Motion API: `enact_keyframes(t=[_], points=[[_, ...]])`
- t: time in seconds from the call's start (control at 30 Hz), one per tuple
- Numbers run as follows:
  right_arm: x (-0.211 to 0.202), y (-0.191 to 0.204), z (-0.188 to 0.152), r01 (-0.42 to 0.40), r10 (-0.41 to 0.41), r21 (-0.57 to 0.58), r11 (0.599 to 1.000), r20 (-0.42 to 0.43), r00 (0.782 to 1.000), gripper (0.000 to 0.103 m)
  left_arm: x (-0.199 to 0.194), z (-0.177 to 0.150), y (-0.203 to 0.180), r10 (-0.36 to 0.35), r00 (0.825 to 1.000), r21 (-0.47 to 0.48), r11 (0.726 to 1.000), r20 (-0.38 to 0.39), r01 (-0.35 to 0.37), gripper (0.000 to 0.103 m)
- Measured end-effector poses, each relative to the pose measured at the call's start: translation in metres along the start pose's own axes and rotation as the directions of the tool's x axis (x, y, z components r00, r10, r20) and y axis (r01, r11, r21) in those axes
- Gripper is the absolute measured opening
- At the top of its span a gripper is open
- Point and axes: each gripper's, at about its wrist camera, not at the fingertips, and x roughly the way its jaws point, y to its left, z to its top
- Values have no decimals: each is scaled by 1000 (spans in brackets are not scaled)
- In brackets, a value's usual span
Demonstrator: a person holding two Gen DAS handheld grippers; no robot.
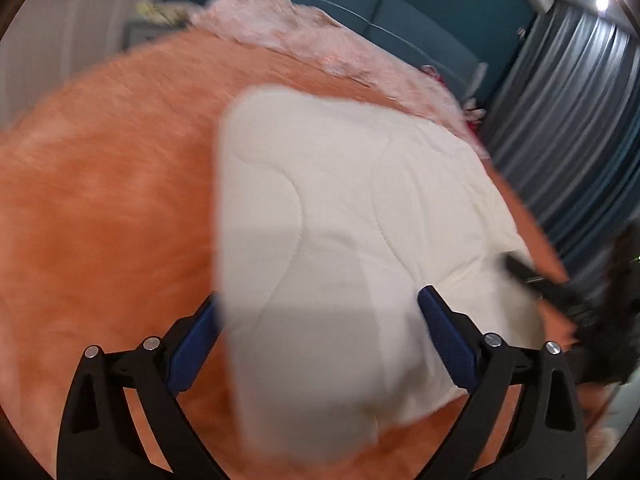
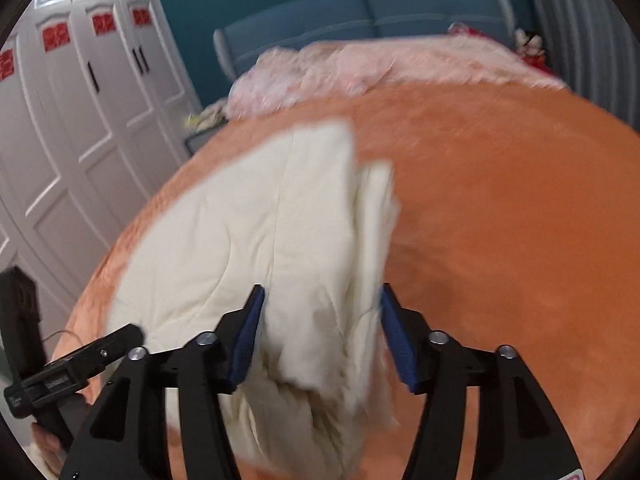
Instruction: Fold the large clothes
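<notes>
Cream quilted fabric, a large padded garment, is lying across an orange plush bedspread as a person is working both handheld grippers at its near edge. In the left wrist view the left gripper is standing with its blue-padded jaws spread wide, one to each side of a raised fold of the cloth, not pinching it. In the right wrist view the right gripper is likewise spread, with bunched layers of the garment hanging between the jaws; whether the pads are touching the cloth is unclear through the blur. The left tool's black body is showing at eight o'clock in that view, and the right tool's at three o'clock in the left view. A pink ruffled blanket is lying at twelve o'clock, near the blue headboard.

Judging by this, the fold is partly made. Doing it well is probably meaning gathering all layers deep between the pads before closing, then moving both corners together, level, so the thick padding is not slipping or twisting.
</notes>
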Motion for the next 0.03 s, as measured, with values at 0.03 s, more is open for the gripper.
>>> enact_keyframes(t=[0.03], points=[[-20,1,-2,47,-47,0,999,43,998,60,-11,-1,-6,72,997,38,997,25,-73,93]])
